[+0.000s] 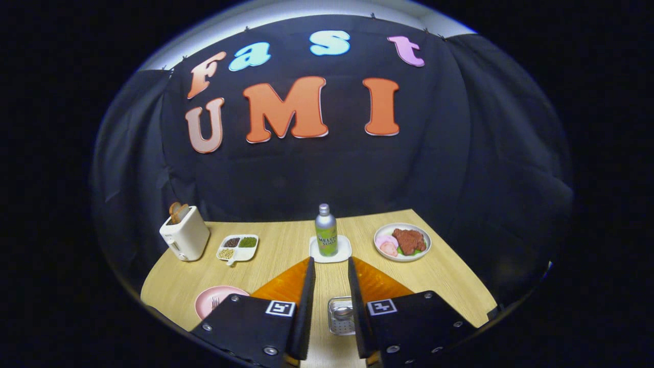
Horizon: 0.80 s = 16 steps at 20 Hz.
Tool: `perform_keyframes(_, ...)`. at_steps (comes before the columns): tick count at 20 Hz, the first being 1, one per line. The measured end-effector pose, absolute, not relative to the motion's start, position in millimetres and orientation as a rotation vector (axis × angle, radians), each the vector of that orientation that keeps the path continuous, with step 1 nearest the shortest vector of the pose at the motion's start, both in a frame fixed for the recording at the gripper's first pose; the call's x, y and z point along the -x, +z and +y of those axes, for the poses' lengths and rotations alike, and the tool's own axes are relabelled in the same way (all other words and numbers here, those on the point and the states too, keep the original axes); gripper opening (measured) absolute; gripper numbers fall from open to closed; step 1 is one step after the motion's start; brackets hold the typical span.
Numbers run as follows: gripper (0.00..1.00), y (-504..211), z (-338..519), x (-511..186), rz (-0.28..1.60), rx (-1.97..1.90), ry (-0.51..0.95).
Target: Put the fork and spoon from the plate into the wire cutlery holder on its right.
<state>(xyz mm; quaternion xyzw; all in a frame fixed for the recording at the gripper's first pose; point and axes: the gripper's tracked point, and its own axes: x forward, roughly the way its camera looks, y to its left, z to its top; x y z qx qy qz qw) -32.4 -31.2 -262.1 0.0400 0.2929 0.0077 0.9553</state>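
Note:
My gripper [331, 263] is open, with nothing pressed between its two black fingers. Low in the gap between the fingers stands the wire cutlery holder [341, 322] on the wooden table [286, 255]. A spoon's bowl [343, 310] seems to rest inside it. To the left of the holder, partly hidden behind my left finger [306, 296], lies the pink plate [207, 304]. A fork [215, 302] lies on the plate, tines pointing away from me. The rest of the plate is hidden.
Beyond the fingers a green bottle [326, 232] stands on a white coaster [330, 251]. A plate of meat [402, 242] sits at the back right. A divided dish of seeds [237, 247] and a white toaster [185, 236] holding bread are at the back left.

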Motion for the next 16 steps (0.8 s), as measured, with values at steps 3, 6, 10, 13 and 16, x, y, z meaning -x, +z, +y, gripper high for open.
perform_keyframes(3,0.59,-249,-9,32,0.519,-0.042,0.039)
perform_keyframes(6,0.78,-232,23,32,0.430,-0.055,0.097)
perform_keyframes(10,0.84,-209,73,32,0.276,-0.014,0.195)
perform_keyframes(13,0.88,-217,112,36,0.272,-0.001,0.258)
perform_keyframes(16,0.92,-237,149,44,0.327,-0.031,0.305)
